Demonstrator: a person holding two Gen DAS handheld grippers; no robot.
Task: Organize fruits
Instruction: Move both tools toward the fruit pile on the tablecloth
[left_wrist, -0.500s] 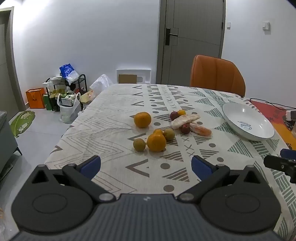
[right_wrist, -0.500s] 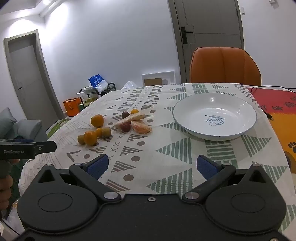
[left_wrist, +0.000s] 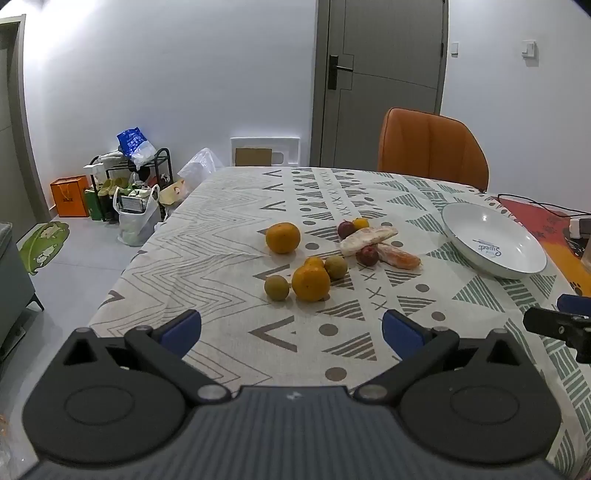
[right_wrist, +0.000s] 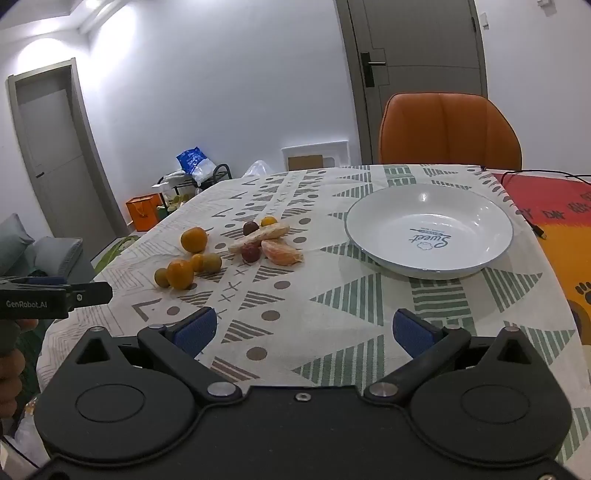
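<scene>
The fruits lie in a loose cluster on the patterned tabletop (left_wrist: 207, 258), left of a white plate (left_wrist: 458, 229) that holds nothing. Nearest is a mandarin (left_wrist: 310, 283) with a smaller orange fruit touching it behind, flanked by two small greenish-brown round fruits (left_wrist: 276, 287); a second mandarin (left_wrist: 283, 237) sits apart, farther left. Farther right, a peeled pale citrus segment (left_wrist: 367, 236) rests across a dark red plum-like fruit (left_wrist: 368, 255), beside an orange peeled segment (left_wrist: 400, 257).

The mandarins look firm, light and round, so they will likely roll if nudged; a grasp across the widest middle, squeezing gently, seems safest. The small round fruits call for a narrower bite and may squirt out sideways. The peeled segments appear soft, moist and easily crushed; they want a light hold across their short width, and lifting the pale one may disturb the plum under it.

The left gripper (left_wrist: 291, 328) hovers near the table edge, spread wide and holding nothing. The right gripper (right_wrist: 304, 328) is likewise wide apart with nothing between its blue pads (right_wrist: 195, 328), facing the plate.
</scene>
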